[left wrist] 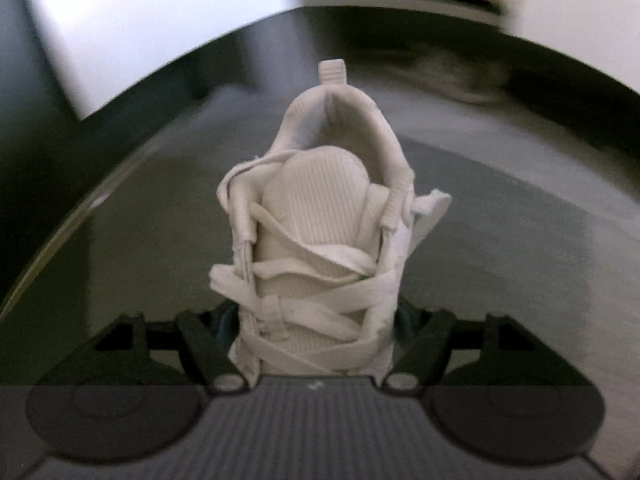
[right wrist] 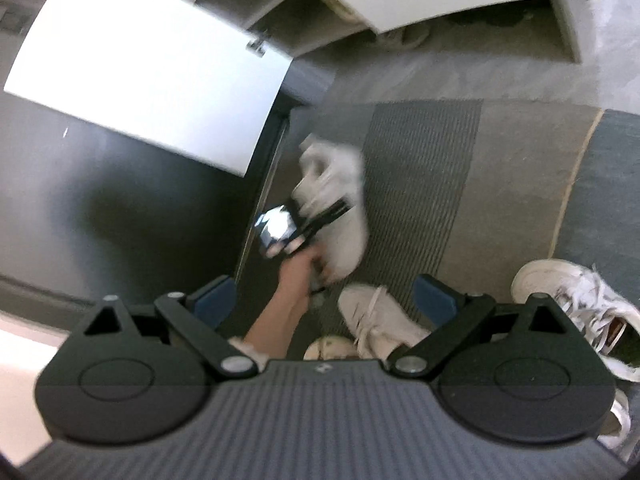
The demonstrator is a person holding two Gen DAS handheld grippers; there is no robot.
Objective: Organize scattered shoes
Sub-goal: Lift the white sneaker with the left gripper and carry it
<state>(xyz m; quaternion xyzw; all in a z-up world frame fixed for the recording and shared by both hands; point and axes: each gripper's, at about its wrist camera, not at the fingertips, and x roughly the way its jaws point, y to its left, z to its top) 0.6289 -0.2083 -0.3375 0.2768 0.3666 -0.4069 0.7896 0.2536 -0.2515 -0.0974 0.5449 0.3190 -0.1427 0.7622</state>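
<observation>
My left gripper [left wrist: 316, 316] is shut on a white sneaker [left wrist: 320, 216], gripping its laced front; the heel and pull tab point away from the camera. The right wrist view shows that same left gripper [right wrist: 320, 216] holding the sneaker [right wrist: 340, 204] in the air above a striped mat. My right gripper [right wrist: 324, 296] is open and empty, high above the floor. Below it lies another white sneaker [right wrist: 380, 320], and a white sneaker with a brown lining [right wrist: 580, 308] lies at the right.
A white cabinet with an open door [right wrist: 148, 76] and low shelves [right wrist: 304, 12] stands at the back; a shoe [right wrist: 404, 36] sits under it. A grey striped mat [right wrist: 424, 184] covers the floor. A dark panel [right wrist: 120, 200] is at the left.
</observation>
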